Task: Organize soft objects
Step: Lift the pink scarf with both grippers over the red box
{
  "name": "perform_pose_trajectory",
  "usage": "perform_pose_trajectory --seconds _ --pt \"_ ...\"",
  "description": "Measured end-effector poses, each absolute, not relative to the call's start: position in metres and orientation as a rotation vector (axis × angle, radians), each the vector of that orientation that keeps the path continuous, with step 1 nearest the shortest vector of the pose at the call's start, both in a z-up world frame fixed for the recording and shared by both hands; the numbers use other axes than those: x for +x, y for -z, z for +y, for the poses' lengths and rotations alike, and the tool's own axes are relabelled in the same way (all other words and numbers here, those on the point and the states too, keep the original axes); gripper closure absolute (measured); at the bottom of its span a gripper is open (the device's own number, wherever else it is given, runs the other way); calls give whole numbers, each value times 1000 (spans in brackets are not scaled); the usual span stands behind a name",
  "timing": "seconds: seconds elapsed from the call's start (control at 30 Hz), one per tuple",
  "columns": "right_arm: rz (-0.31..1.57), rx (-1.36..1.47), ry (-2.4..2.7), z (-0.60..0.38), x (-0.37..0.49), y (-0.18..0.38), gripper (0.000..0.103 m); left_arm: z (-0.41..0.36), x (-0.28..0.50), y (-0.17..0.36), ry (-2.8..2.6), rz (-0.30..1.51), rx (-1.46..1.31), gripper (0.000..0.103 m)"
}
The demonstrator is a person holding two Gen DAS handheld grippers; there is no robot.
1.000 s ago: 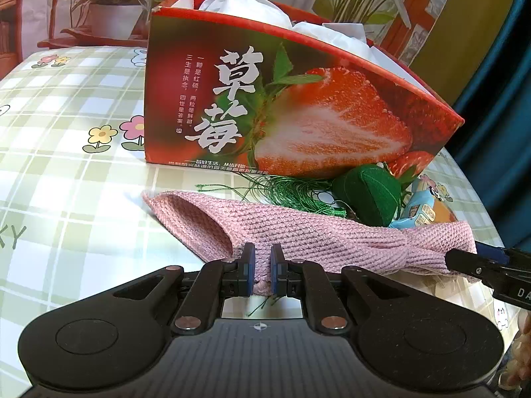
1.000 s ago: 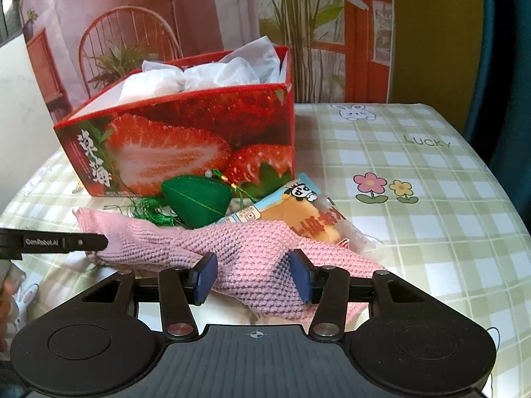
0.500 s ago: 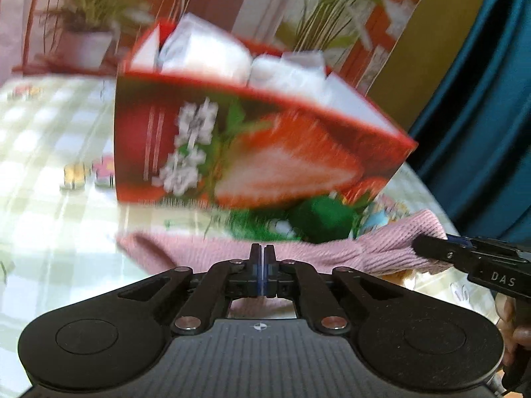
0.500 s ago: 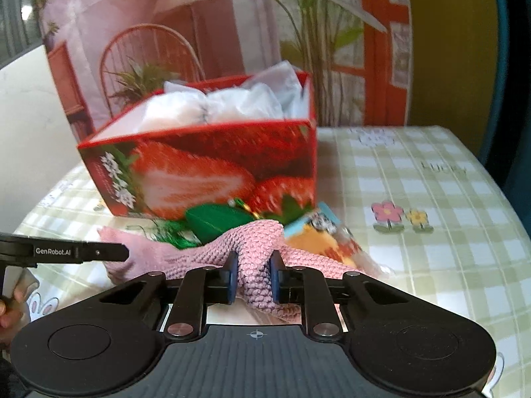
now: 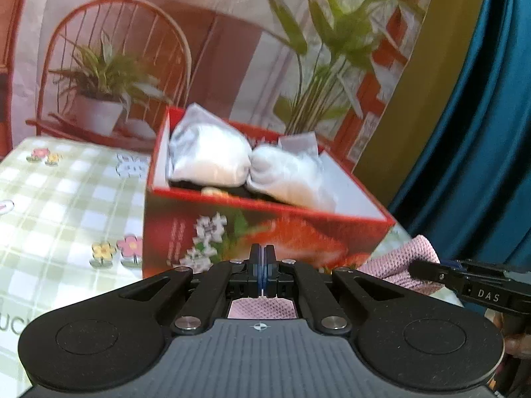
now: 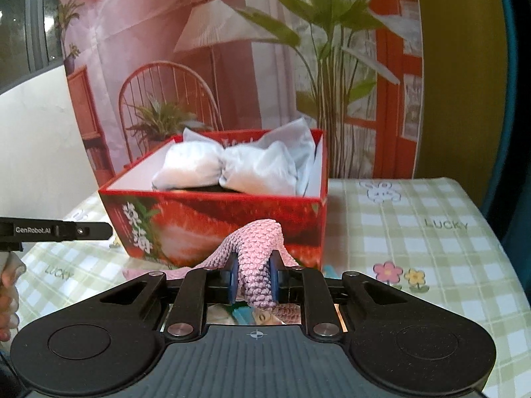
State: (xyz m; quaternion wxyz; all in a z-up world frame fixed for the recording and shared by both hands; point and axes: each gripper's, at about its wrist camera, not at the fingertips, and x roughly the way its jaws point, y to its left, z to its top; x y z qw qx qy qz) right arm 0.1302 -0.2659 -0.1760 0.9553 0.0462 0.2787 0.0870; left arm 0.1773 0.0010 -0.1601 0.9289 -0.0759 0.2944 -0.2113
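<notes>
The right gripper [image 6: 253, 277] has its two blue pads pinched on a bunched fold of the pink knitted cloth [image 6: 257, 258], which humps up above the pads and hangs down behind them. The left gripper [image 5: 262, 273] is closed to a bare slit; pink knit shows through the gap just under its fingers, so it seems to be nipping a thin edge of the same cloth, though the pinch point itself is hidden. From the left view the cloth reappears at the right, where the other gripper's black finger reaches it, so the one cloth looks to be carried between both grippers, off the table. Just beyond them stands the red strawberry box [image 6: 212, 219], open at the top, on the green checked tablecloth [image 6: 415, 232]. Inside it lie two white cloth bundles [image 6: 229, 164] side by side, with white tissue paper behind them and something dark underneath that is too hidden to name. By my reading the task is partly done: two soft things are already in the box, and the pink cloth is gripped but not yet over the rim. It remains to bring it above the opening and let it go. A bit of a colourful packet shows below the right gripper, but what else lies on the table there cannot be told. Counted: one box, two white bundles, one pink cloth, two grippers.
</notes>
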Motion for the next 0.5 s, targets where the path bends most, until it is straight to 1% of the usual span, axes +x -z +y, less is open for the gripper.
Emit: perform_pose_trajectory --seconds 0.5 --pt "496 96 -202 -264 142 146 86 19 172 134 397 514 -182 101"
